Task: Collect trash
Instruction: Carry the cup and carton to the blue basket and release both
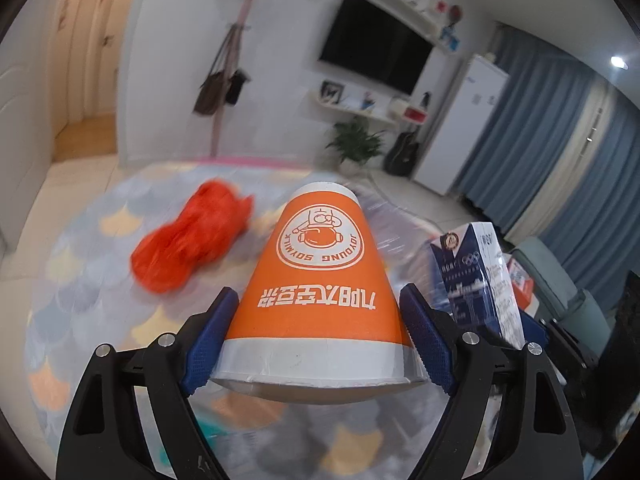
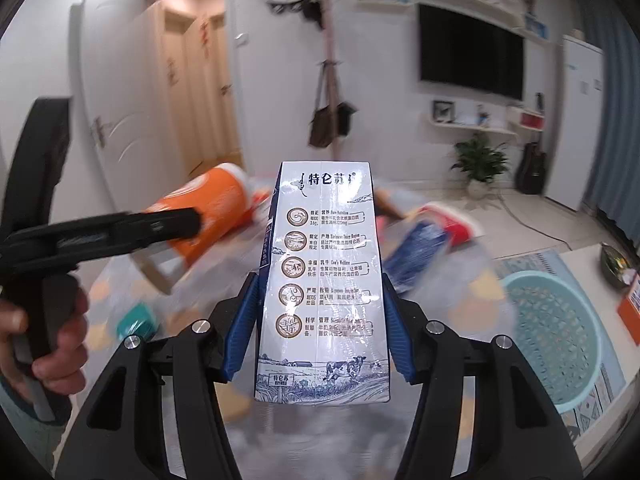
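Note:
My left gripper (image 1: 320,316) is shut on an orange paper cup (image 1: 320,272), held upside down above the table. The cup (image 2: 208,212) and the left gripper (image 2: 120,228) also show at the left of the right wrist view. My right gripper (image 2: 320,304) is shut on a white and blue milk carton (image 2: 324,280), held upright above the table. The carton also shows at the right of the left wrist view (image 1: 480,280). A crumpled orange bag (image 1: 192,236) lies on the table to the left of the cup.
A light blue plastic basket (image 2: 560,336) stands on the floor at the right. A blue packet (image 2: 416,252) and a red and white cup (image 2: 452,224) lie on the table behind the carton. A teal object (image 2: 136,320) lies at the left. The table has a patterned cover (image 1: 80,280).

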`<action>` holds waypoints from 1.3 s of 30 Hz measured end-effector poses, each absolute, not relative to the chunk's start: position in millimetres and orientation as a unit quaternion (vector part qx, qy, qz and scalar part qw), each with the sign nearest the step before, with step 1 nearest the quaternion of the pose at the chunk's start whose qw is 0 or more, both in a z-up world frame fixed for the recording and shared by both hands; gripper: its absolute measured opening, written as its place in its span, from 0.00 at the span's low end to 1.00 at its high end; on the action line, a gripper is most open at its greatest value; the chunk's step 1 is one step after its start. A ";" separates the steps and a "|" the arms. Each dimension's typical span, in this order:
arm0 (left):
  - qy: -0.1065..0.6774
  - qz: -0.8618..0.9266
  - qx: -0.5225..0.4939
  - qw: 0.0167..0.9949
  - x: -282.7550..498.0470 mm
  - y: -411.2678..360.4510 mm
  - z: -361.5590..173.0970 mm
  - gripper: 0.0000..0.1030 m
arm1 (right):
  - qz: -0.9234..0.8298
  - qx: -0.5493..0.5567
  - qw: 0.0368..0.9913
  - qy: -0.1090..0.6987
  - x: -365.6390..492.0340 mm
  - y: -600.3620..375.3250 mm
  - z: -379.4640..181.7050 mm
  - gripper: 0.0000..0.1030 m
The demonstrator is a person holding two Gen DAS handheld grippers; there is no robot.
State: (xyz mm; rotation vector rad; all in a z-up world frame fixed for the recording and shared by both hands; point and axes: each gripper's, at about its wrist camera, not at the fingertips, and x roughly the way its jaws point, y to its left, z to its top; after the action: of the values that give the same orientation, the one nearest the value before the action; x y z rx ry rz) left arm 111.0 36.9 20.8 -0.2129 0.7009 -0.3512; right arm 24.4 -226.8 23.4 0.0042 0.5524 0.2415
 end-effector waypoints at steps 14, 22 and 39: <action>0.317 -0.283 -0.020 0.905 151.6 -126.1 52.6 0.78 | -0.069 0.115 0.954 0.266 33.9 -409.7 19.1 0.53; 0.358 -0.323 -0.009 0.876 184.8 -210.6 18.1 0.78 | -0.135 0.156 0.921 0.330 55.0 -465.4 -28.8 0.53; 0.453 -0.334 -0.001 0.827 209.2 -262.5 -52.0 0.80 | -0.170 0.205 0.862 0.431 75.4 -497.0 -93.7 0.54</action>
State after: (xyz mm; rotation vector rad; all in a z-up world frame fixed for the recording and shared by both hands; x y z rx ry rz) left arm 209.2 -262.5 -52.0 -0.0014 0.9621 -0.7093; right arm 75.4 -497.0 -93.7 0.4302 0.9044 -0.3558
